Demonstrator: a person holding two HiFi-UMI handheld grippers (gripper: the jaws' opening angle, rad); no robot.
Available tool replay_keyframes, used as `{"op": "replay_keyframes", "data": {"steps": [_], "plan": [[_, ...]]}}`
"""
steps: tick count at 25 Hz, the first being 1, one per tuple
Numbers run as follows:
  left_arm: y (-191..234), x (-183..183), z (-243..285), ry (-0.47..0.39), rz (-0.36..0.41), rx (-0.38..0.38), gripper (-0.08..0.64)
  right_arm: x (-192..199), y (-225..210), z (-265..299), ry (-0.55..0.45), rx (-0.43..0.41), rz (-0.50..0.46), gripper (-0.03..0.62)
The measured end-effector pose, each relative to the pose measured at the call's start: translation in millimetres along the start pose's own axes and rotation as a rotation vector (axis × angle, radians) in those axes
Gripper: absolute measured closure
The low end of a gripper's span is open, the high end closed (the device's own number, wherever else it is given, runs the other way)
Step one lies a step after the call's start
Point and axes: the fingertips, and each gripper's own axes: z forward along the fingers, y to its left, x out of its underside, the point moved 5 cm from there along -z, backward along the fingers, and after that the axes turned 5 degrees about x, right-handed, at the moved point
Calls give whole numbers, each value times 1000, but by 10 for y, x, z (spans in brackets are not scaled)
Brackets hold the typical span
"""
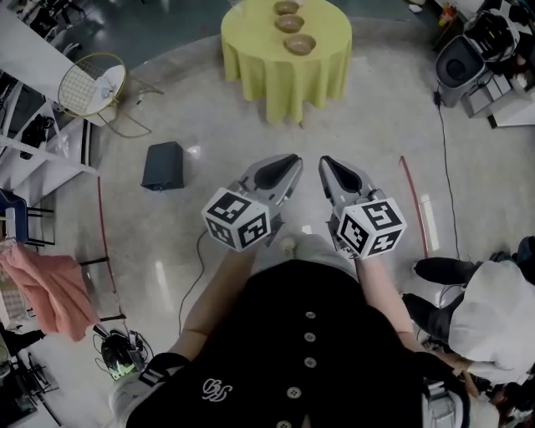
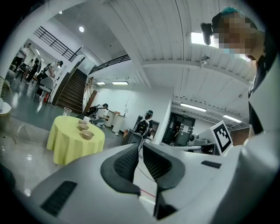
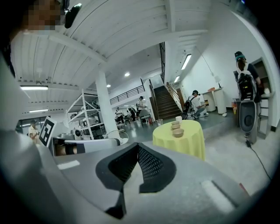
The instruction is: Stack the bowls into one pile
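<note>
Three tan bowls stand apart in a row on a round table with a yellow cloth, far ahead of me: the nearest bowl, the middle bowl and the far bowl. My left gripper and right gripper are held side by side in front of my body, well short of the table. Both are shut with nothing between the pads. In the left gripper view the table and bowls lie left of the shut left gripper. In the right gripper view the table and bowls lie right of the shut right gripper.
On the floor between me and the table lie a dark box and a black cable. A round wire frame stands at the left, a pink cloth hangs lower left, and a person in white sits at my right.
</note>
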Motion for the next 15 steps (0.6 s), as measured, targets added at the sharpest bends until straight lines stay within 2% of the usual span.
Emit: {"op": "replay_keyframes", "data": {"steps": [6, 15], "plan": [[177, 42, 7, 18, -20, 13, 520, 41, 9, 146, -3, 26, 21, 588], [665, -79, 382, 10, -31, -4, 520, -11, -317, 669, 31, 32, 8, 588]]}}
